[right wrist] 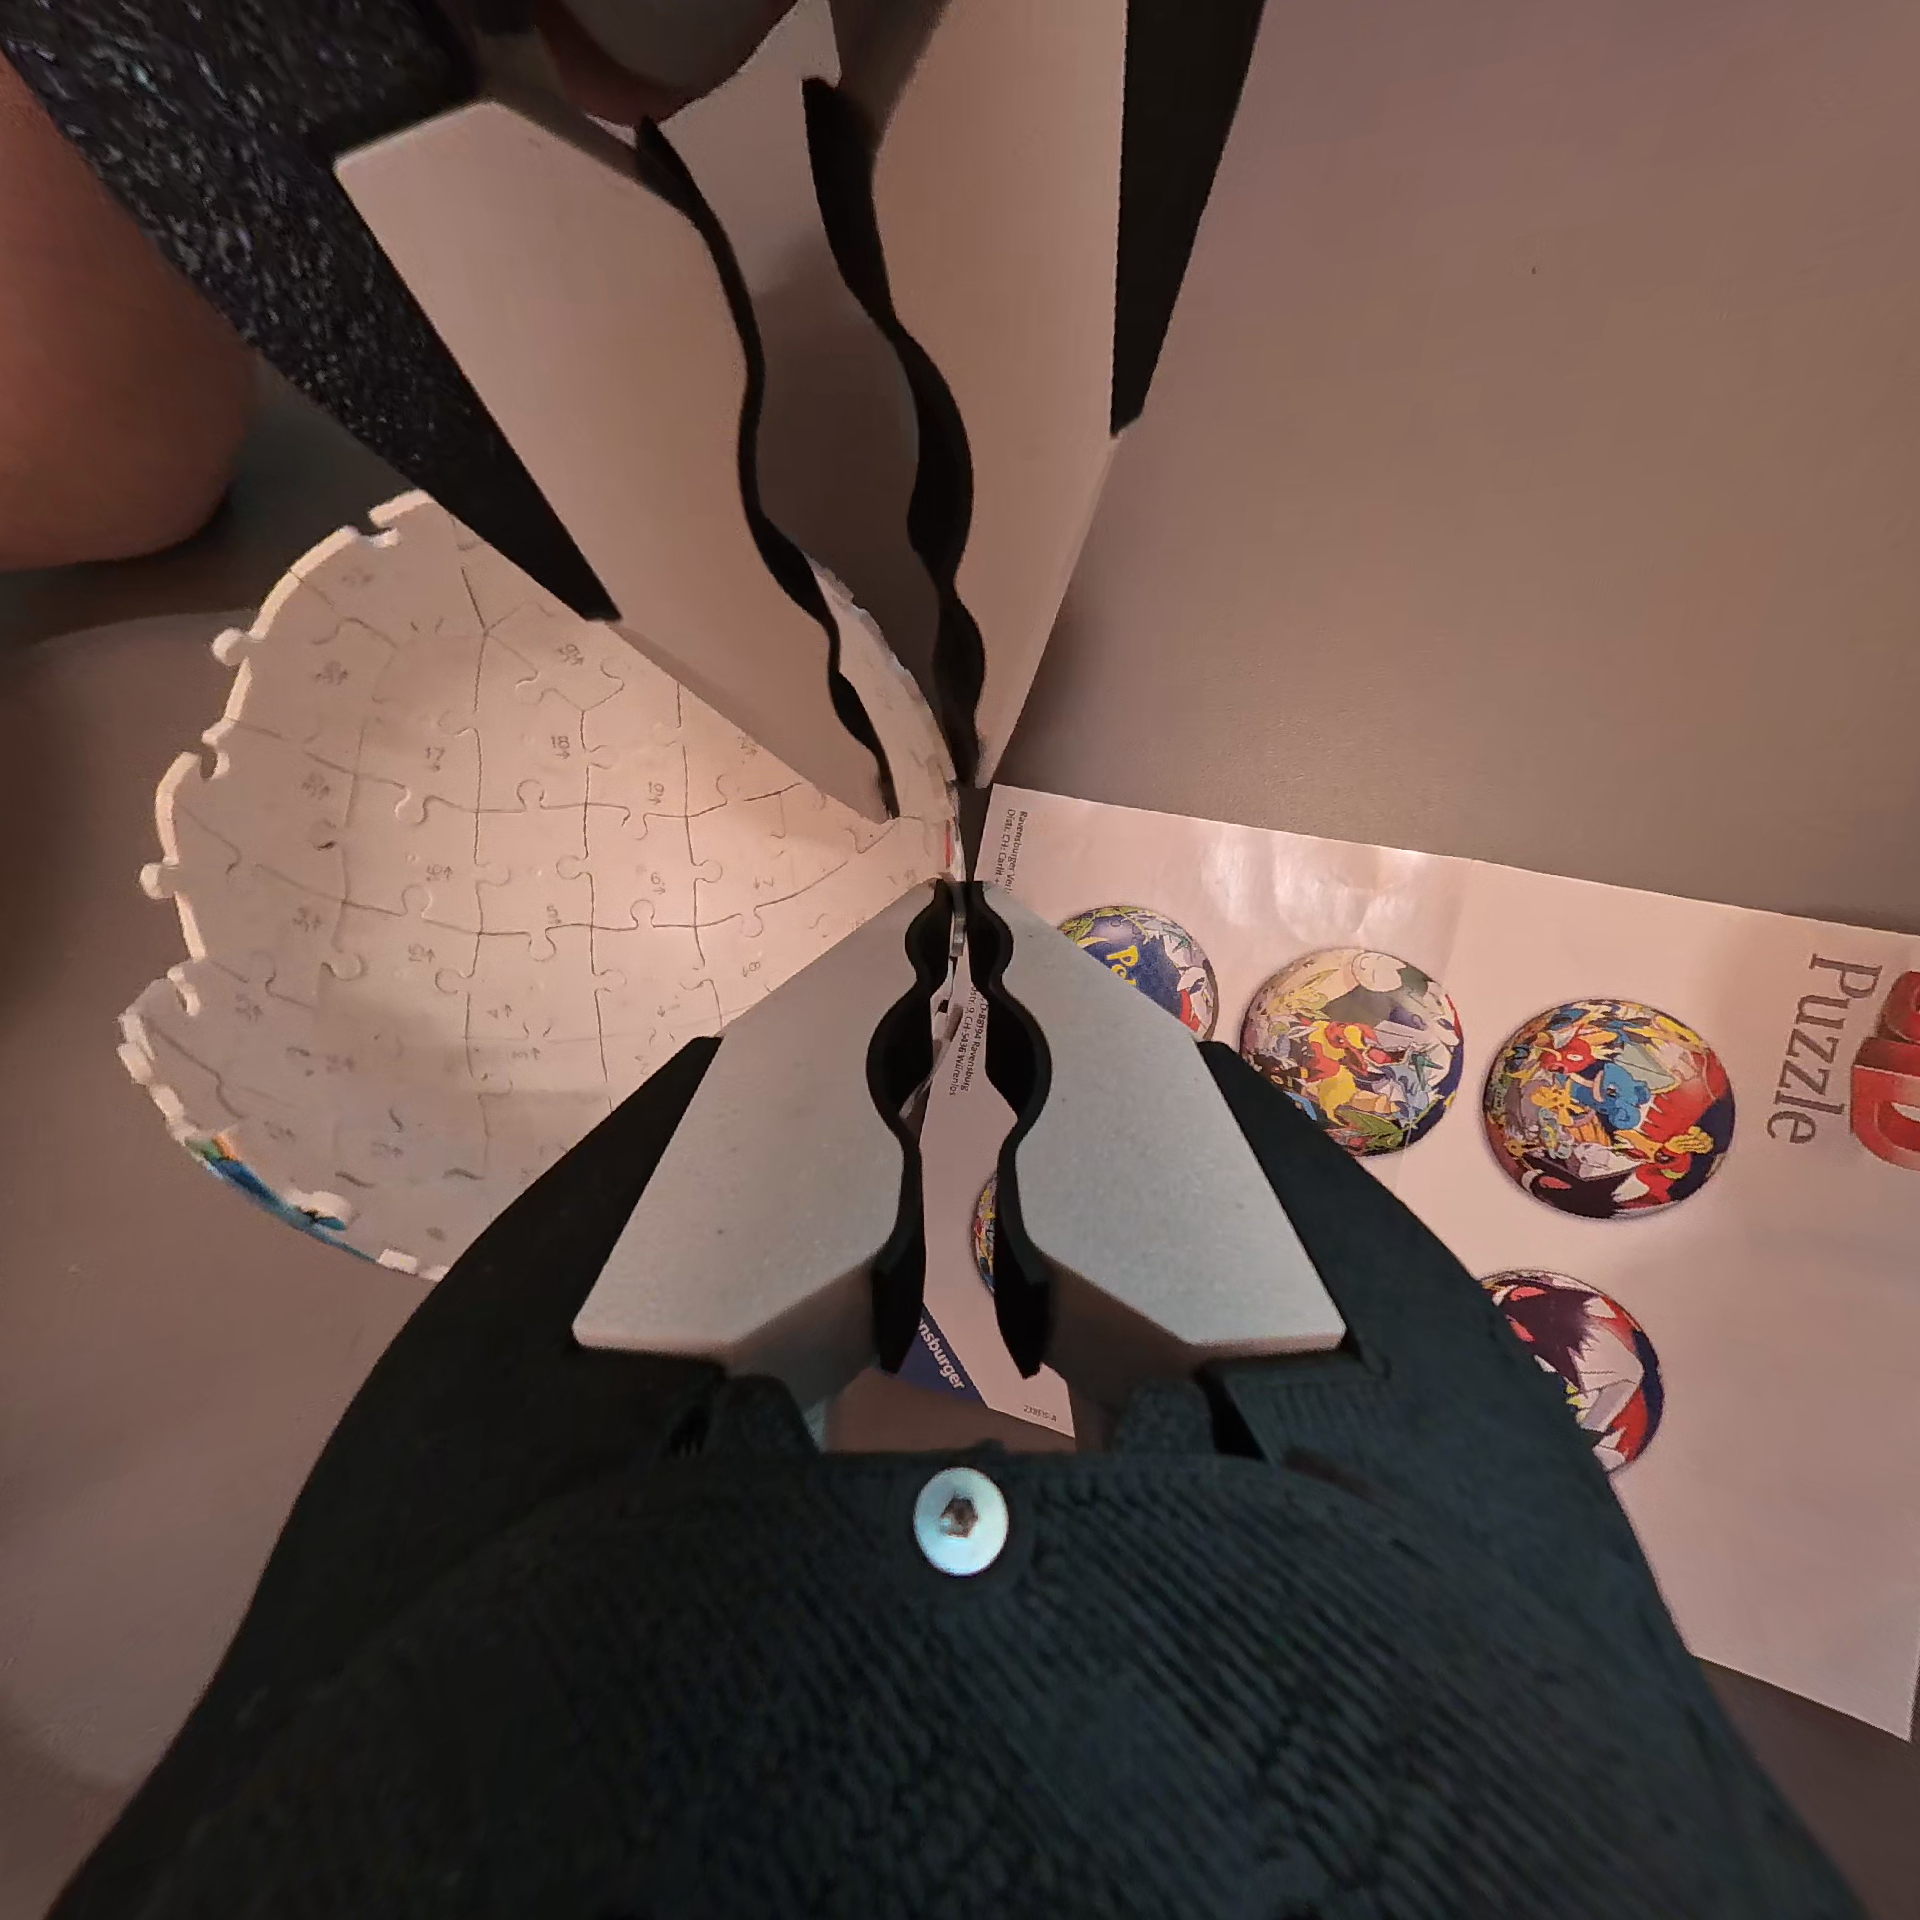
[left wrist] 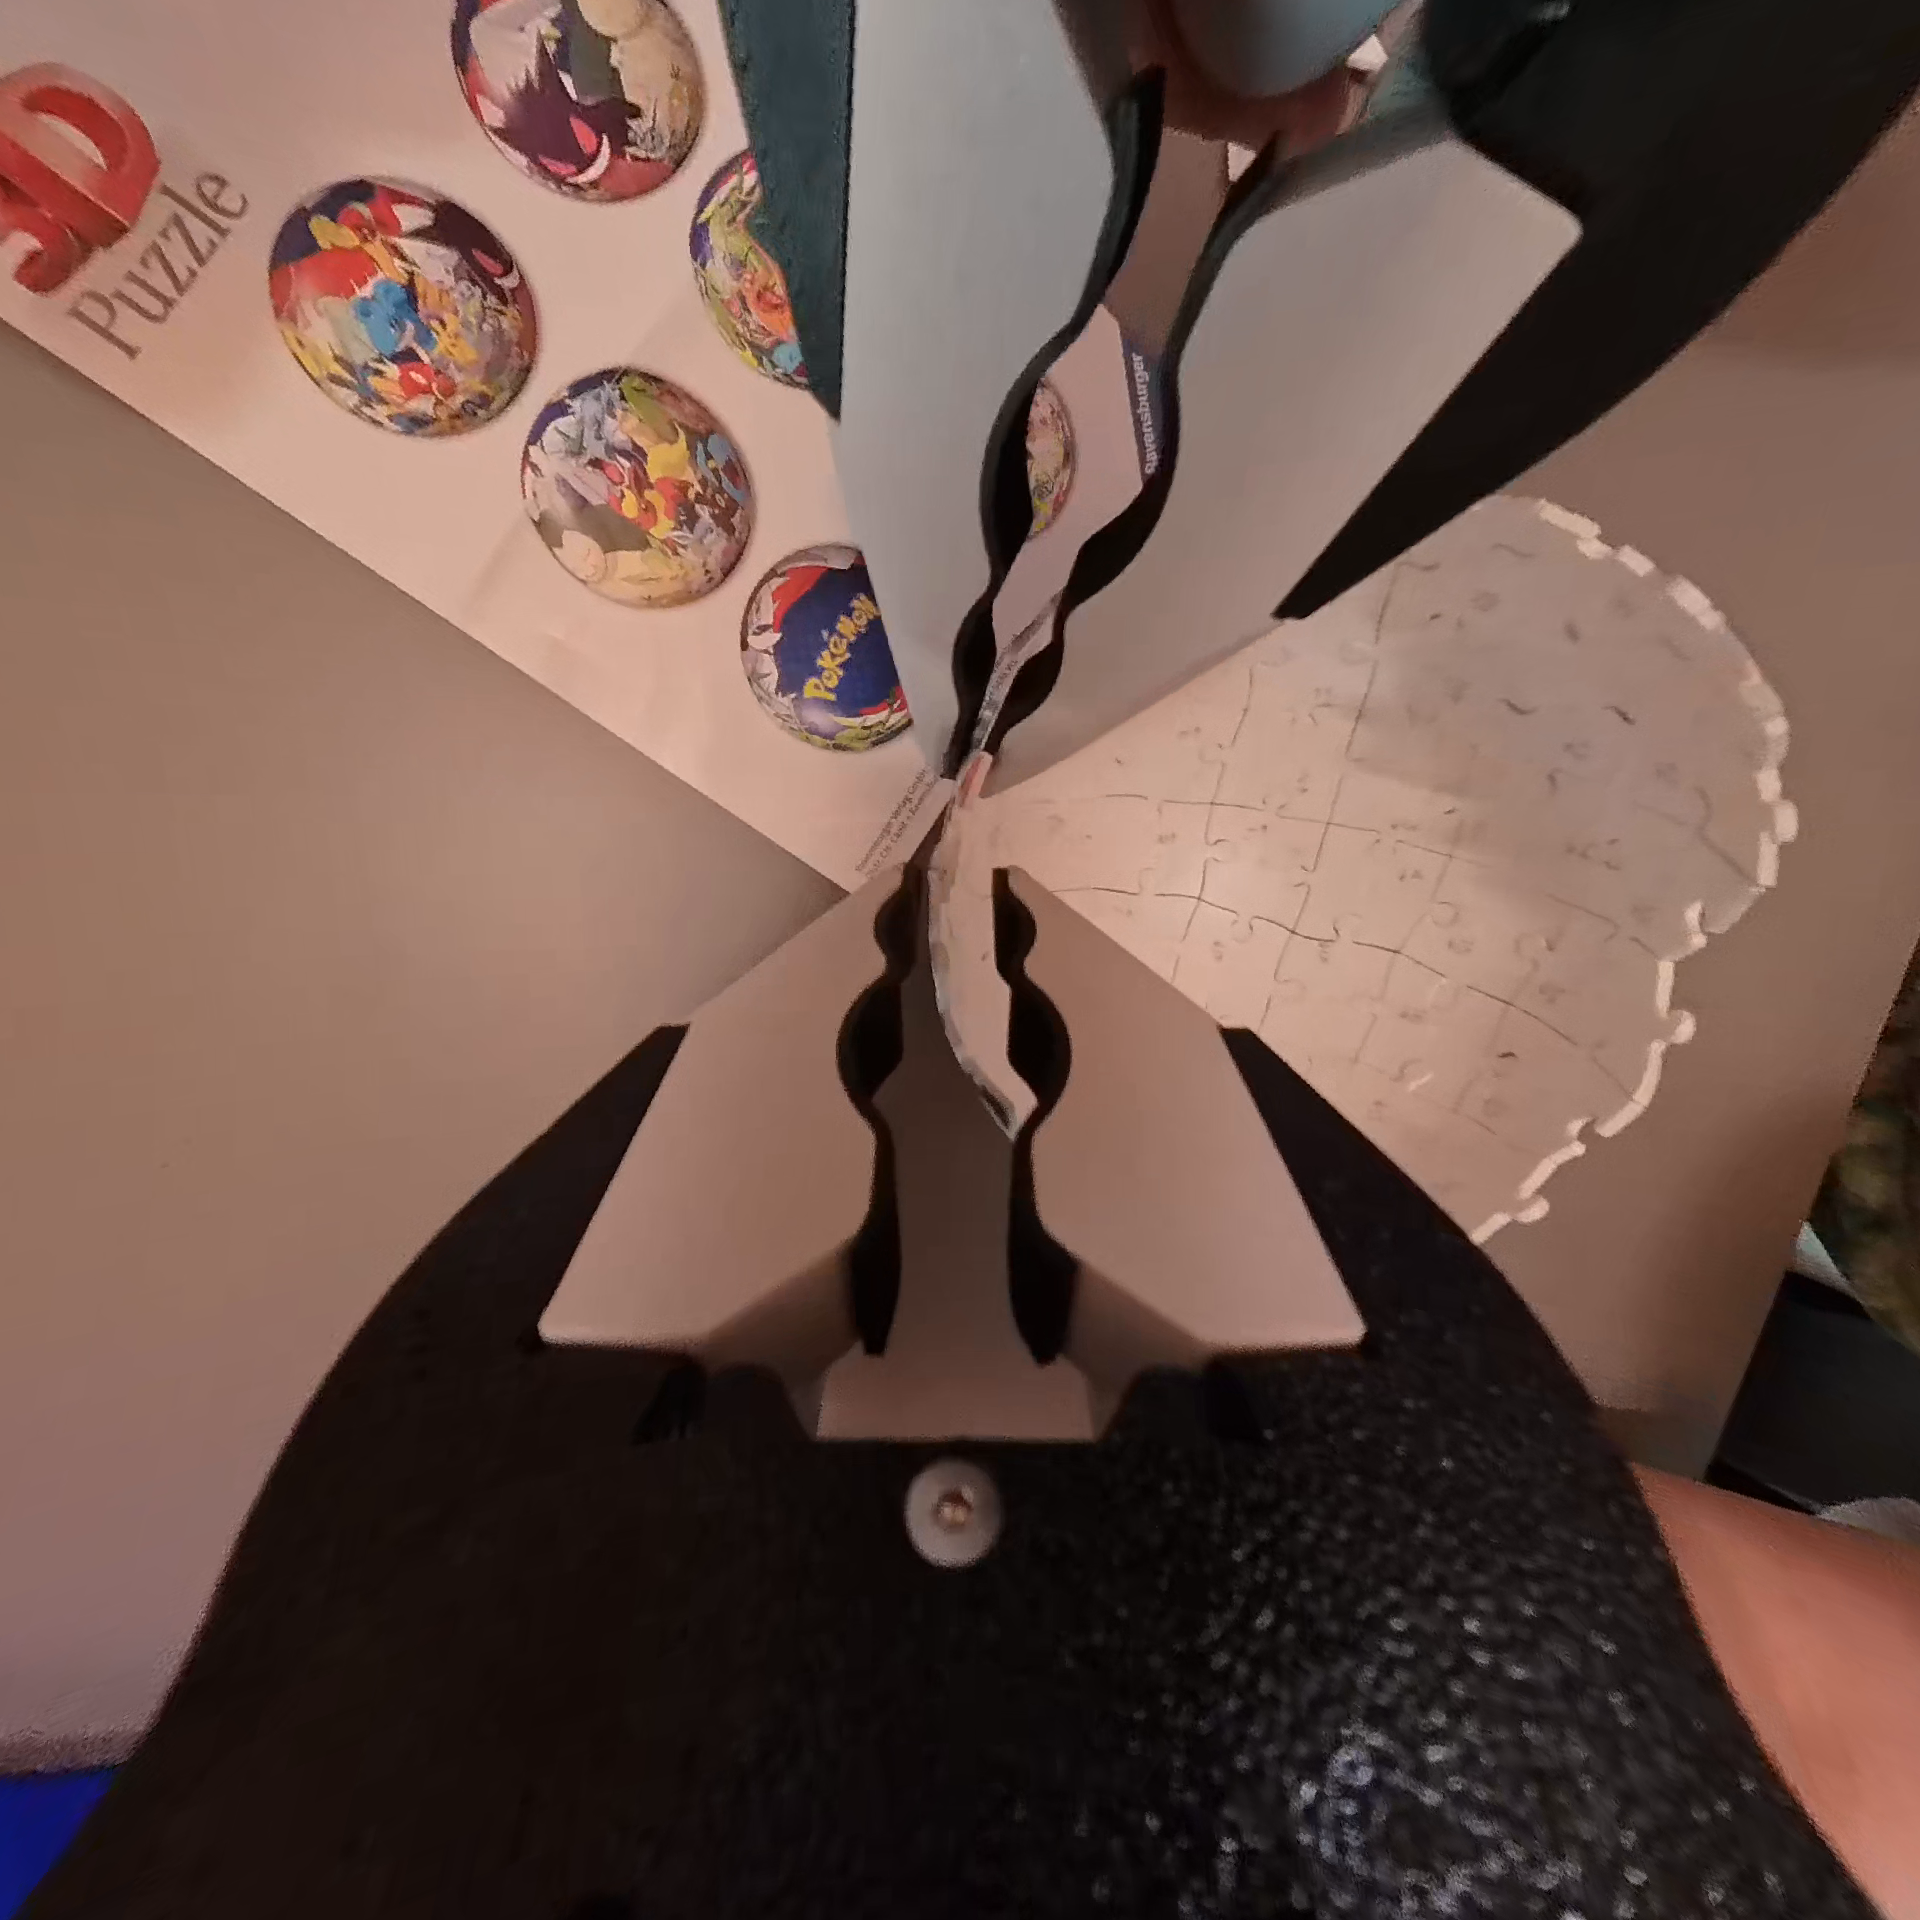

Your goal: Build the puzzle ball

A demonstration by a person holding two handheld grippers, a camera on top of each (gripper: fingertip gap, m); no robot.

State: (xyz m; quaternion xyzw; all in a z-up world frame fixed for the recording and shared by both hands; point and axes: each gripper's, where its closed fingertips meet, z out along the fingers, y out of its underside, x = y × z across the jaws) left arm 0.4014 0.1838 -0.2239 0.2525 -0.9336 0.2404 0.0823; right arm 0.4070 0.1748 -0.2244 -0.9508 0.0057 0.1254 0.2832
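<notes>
The half-built puzzle ball (left wrist: 1455,831) is a white shell of joined pieces lying on its side, inner face up; it also shows in the right wrist view (right wrist: 468,883). My left gripper (left wrist: 956,878) is shut on the shell's near rim, which runs between its black wavy pads. My right gripper (right wrist: 958,896) is shut on a thin puzzle piece (right wrist: 952,940) and holds it at that same rim. The two grippers meet tip to tip: the right gripper (left wrist: 971,753) comes in from above in the left wrist view, the left gripper (right wrist: 933,790) from above in the right wrist view.
A printed leaflet (left wrist: 416,312) with pictures of coloured balls lies on the grey table (left wrist: 312,935) beside the shell; it also shows in the right wrist view (right wrist: 1558,1195). A forearm (left wrist: 1818,1662) is at the lower right. Dark objects (left wrist: 1881,1143) sit past the table's right edge. My two grippers' fingertips are within a few centimetres of each other.
</notes>
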